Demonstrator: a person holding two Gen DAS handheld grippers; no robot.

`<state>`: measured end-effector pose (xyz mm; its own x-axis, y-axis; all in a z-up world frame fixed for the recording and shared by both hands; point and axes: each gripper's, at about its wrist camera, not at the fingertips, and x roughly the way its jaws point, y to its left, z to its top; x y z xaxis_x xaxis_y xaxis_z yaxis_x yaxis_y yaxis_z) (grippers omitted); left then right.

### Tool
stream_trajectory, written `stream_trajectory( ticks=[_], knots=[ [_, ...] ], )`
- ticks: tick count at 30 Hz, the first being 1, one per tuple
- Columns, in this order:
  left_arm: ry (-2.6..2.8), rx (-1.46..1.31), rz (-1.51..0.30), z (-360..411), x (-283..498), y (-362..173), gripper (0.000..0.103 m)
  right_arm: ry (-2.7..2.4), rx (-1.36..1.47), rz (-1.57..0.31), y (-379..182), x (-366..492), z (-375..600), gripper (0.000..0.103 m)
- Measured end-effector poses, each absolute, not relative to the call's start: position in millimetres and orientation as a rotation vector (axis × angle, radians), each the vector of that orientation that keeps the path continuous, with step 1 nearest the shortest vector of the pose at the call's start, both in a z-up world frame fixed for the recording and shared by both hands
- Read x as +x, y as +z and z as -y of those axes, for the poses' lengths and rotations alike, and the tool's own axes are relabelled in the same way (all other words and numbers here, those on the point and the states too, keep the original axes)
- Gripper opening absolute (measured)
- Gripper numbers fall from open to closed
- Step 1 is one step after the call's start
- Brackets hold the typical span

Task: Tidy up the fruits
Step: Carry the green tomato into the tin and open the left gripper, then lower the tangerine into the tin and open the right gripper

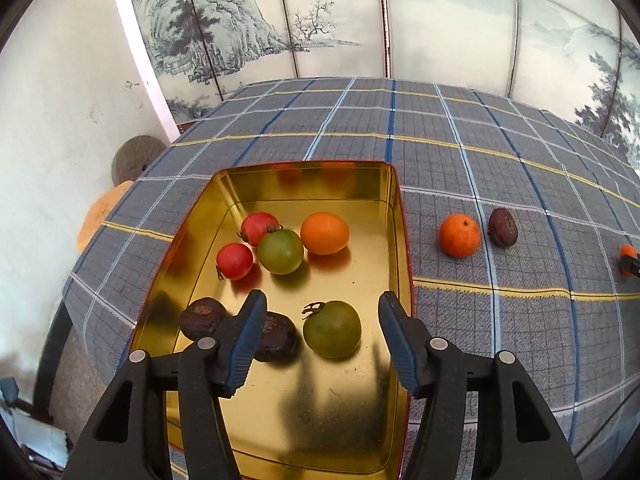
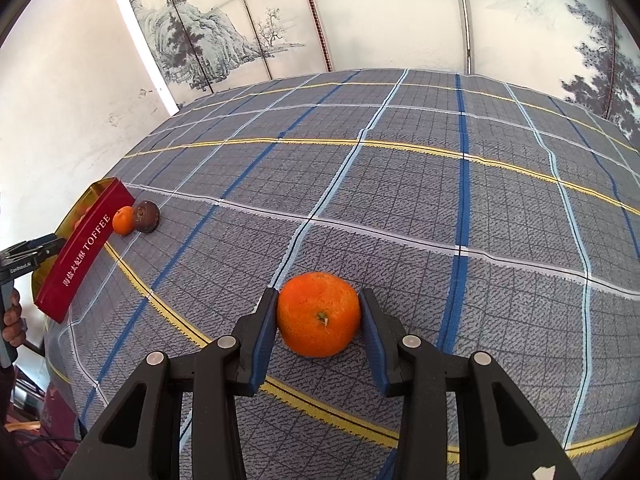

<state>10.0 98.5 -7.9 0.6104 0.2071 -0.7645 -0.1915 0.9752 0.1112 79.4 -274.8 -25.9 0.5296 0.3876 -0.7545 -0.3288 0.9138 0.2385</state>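
A gold-lined red tin holds two red tomatoes, two green tomatoes, an orange fruit and two dark brown fruits. My left gripper is open above the tin, around the near green tomato without touching it. An orange and a dark brown fruit lie on the cloth right of the tin. My right gripper is shut on another orange resting on the cloth. The tin shows at far left in the right wrist view.
A grey-blue plaid tablecloth covers the table. A painted folding screen stands behind it. A white wall is at left. A round brown object and an orange one sit beyond the table's left edge.
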Motion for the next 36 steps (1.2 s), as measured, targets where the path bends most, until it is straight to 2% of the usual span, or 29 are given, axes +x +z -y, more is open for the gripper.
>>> stream_trajectory(
  ticks=[10,18,22,26,27,28,29,36],
  knots=[
    [0.246,0.008,-0.869,-107,-1,-8,0.059,0.461,0.095,-0.878,1,63,263,0.037],
    [0.257,-0.048,-0.831,-126,-14,-5,0.059,0.662,0.069,-0.829,35,48,181,0.037],
    [0.259,-0.067,-0.810,-139,-26,1,0.069,0.796,0.049,-0.816,51,37,123,0.037],
    [0.256,-0.132,-0.797,-162,-41,11,0.071,0.930,0.059,-0.813,63,33,68,0.037],
    [0.268,-0.137,-0.788,-168,-45,13,0.079,0.955,0.062,-0.816,64,33,57,0.037],
    [0.294,-0.138,-0.779,-175,-49,17,0.091,0.981,0.063,-0.820,65,33,45,0.037],
    [0.320,-0.139,-0.773,-181,-52,19,0.096,1.005,0.063,-0.824,66,32,33,0.037],
    [0.434,-0.132,-0.761,-220,-73,26,0.101,1.121,0.007,-0.896,48,26,-51,0.037]
  ],
)
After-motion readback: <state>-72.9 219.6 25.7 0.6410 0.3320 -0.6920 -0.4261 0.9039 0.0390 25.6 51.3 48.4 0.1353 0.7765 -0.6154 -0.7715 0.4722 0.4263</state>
